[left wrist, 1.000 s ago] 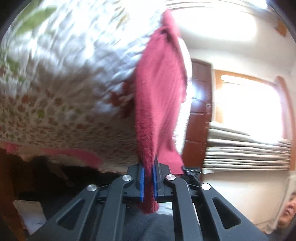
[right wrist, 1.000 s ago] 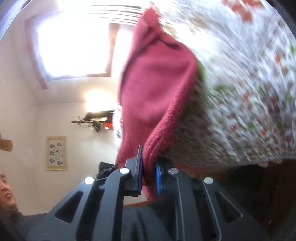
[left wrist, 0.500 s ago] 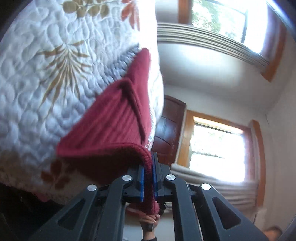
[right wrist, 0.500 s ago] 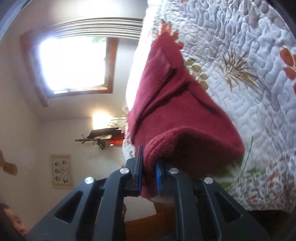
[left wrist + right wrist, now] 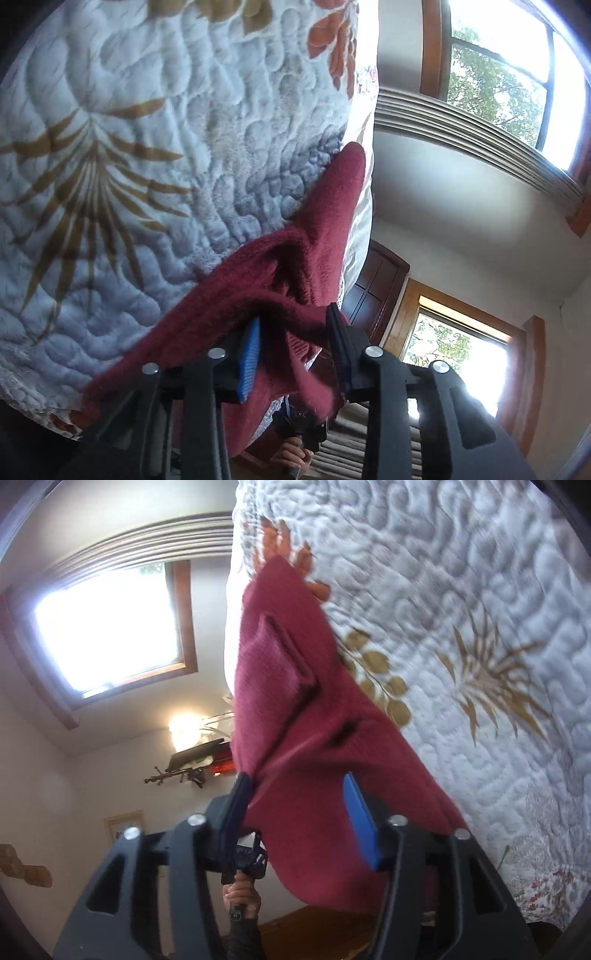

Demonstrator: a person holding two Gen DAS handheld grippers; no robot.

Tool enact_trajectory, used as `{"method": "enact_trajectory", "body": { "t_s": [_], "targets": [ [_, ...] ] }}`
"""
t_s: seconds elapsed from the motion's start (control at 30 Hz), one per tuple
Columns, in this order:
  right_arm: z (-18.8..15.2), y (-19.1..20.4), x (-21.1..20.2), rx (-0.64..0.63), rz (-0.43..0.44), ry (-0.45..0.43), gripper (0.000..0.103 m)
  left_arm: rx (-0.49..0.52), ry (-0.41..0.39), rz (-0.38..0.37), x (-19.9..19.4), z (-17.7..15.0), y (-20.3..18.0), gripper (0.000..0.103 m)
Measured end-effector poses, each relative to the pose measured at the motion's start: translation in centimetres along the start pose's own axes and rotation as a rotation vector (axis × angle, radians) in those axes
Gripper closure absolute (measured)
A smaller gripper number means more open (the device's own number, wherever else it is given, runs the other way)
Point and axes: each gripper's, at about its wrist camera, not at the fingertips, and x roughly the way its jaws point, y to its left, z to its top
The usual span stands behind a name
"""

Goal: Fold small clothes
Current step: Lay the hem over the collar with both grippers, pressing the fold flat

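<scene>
I am letting go: both the left gripper (image 5: 291, 343) and right gripper (image 5: 299, 812), clamped a moment ago, are spreading off the red sweater (image 5: 295, 709), leaving this fold lying on the quilt (image 5: 147, 147).

garment (image 5: 325, 236): deep red knit, ribbed texture; square patch pocket (image 5: 275, 664) in the same red
bed quilt (image 5: 155, 155): white, stitched in wavy pebbled quilting; printed with tan-gold fern sprays and orange-red leaves; small red-and-green floral print along the lower border in the right wrist view
left claw (image 5: 293, 349): black frame, silver bolt heads, blue pad on one finger
right claw (image 5: 301, 818): black frame, silver bolt heads, bright blue pad
window frames (image 5: 430, 48): reddish-brown wood; green foliage outside
walls (image 5: 461, 221): off-white
door (image 5: 373, 288): dark brown wood
lamp (image 5: 184, 731): warm yellow glow
</scene>
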Motion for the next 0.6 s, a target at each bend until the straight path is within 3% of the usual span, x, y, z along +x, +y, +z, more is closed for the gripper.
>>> {"method": "enact_trajectory", "body": {
  "t_s": [0.1, 0.2, 0.27, 0.37, 0.47, 0.6],
  "targets": [
    [1.0, 1.2, -0.8, -0.052, -0.018, 0.009, 0.049, 0.028, -0.034, -0.001, -0.4, 0.2, -1.8, 0.063],
    [1.1, 2.9, -1.4, -0.181, -0.120, -0.004, 0.048, 0.141, -0.039, 0.038, -1.5, 0.0, -4.3, 0.047],
    [0.2, 4.2, -1.5, -0.277, -0.200, -0.001, 0.041, 0.273, -0.026, 0.110, -2.0, -0.1, -6.4, 0.030],
    [-1.7, 4.8, -0.8, -0.380, -0.316, 0.007, 0.031, 0.521, 0.000, 0.283, -1.9, -0.9, -9.4, 0.016],
    [-3.0, 4.1, 0.5, -0.413, -0.398, 0.002, 0.025, 0.724, 0.056, 0.436, -1.0, -2.0, -10.4, 0.012],
    [-3.2, 2.2, 2.5, -0.400, -0.447, 0.022, 0.025, 0.834, 0.192, 0.541, 1.5, -2.7, -8.5, 0.012]
  ]
}}
